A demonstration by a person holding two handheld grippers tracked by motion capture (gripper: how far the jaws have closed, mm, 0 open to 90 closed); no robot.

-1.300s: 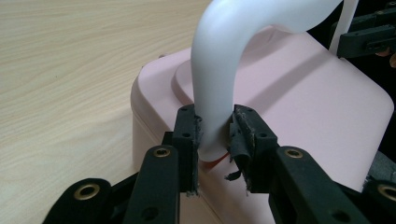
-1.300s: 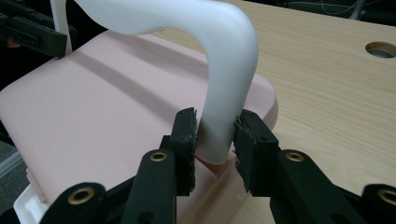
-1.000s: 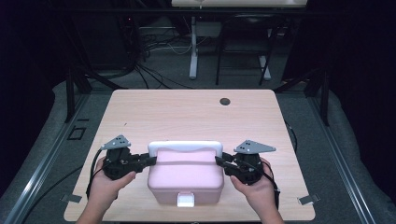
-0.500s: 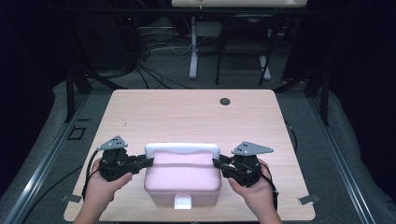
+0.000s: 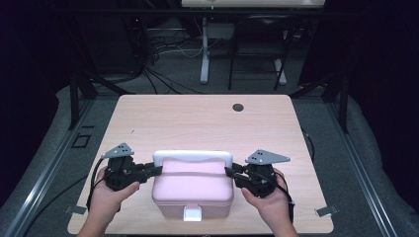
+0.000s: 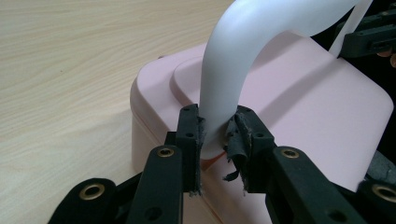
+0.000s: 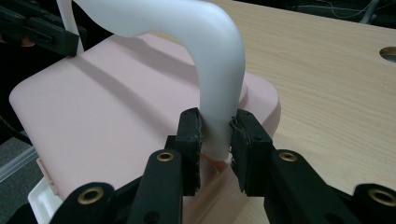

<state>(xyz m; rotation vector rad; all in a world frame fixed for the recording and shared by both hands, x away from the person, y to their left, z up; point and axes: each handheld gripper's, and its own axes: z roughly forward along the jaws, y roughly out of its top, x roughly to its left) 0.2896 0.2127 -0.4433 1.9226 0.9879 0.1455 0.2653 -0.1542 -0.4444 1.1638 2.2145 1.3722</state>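
i had the pink box at the near edge of the table, its white latch facing me and its white handle raised along the far side of the lid. the handle's long axis ran left to right across the table, so each end lay straight inboard of one hand, and neither hand was nearer than the other.

the left gripper was partly closed, its jaws clamped on the left foot of the handle, down where it met the lid. the right gripper was in the same state on the right foot, pads pressed to both sides of it. the pad on one left jaw looked frayed, though i couldn't be sure from that angle whether it was torn rubber or only loose tape.

my reading was that the next move turned on that axis: with both grips on one bar, the hands had to rise or swing together, or the box would tilt toward the slower side. the hole far back on the table was well apart from all this.
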